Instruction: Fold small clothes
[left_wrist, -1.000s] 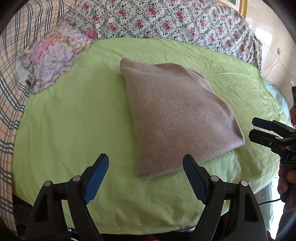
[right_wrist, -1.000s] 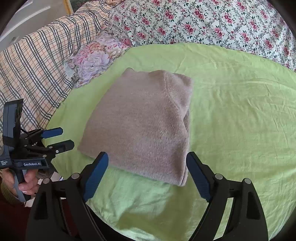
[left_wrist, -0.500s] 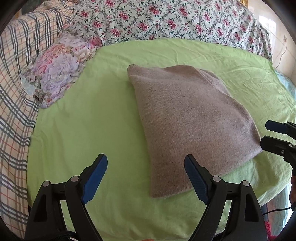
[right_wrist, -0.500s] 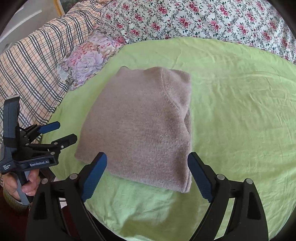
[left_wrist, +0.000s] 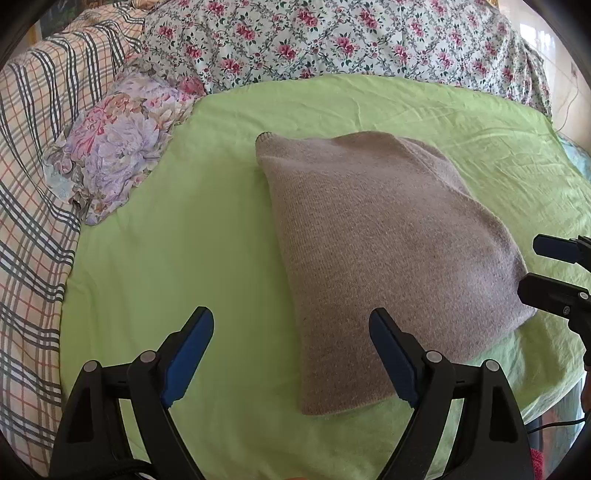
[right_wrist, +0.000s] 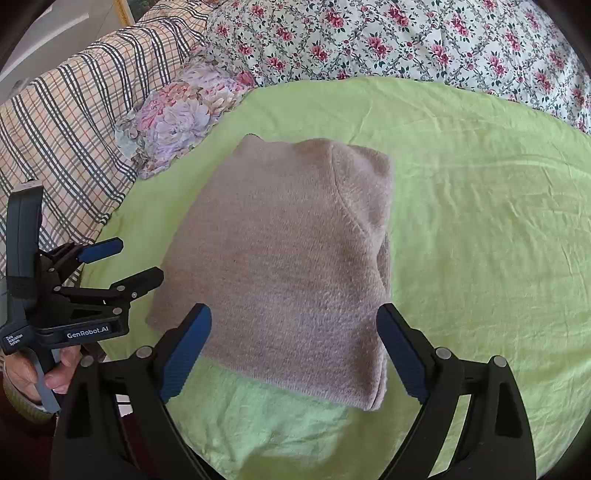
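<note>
A folded beige knit sweater (left_wrist: 384, 251) (right_wrist: 288, 266) lies flat on the light green sheet (left_wrist: 177, 258) (right_wrist: 480, 240). My left gripper (left_wrist: 291, 350) hangs open above the sheet at the sweater's near left corner, holding nothing; its right finger overlaps the sweater's edge in view. From the right wrist view it shows as a black tool with blue pads (right_wrist: 122, 258), held in a hand at the sweater's left side. My right gripper (right_wrist: 295, 350) is open over the sweater's near edge, empty. In the left wrist view its tips (left_wrist: 546, 266) reach in beside the sweater's right corner.
A purple flowered cushion (left_wrist: 114, 144) (right_wrist: 177, 114) lies at the sheet's far left. A rose-print quilt (left_wrist: 332, 40) (right_wrist: 406, 40) runs along the back, and a plaid blanket (left_wrist: 33, 155) (right_wrist: 70, 122) covers the left side. The sheet's near edge drops off below the grippers.
The left gripper has swung toward the left, so the sweater sits further right and lower in its view. The right gripper has barely shifted. Both stay open and empty.
</note>
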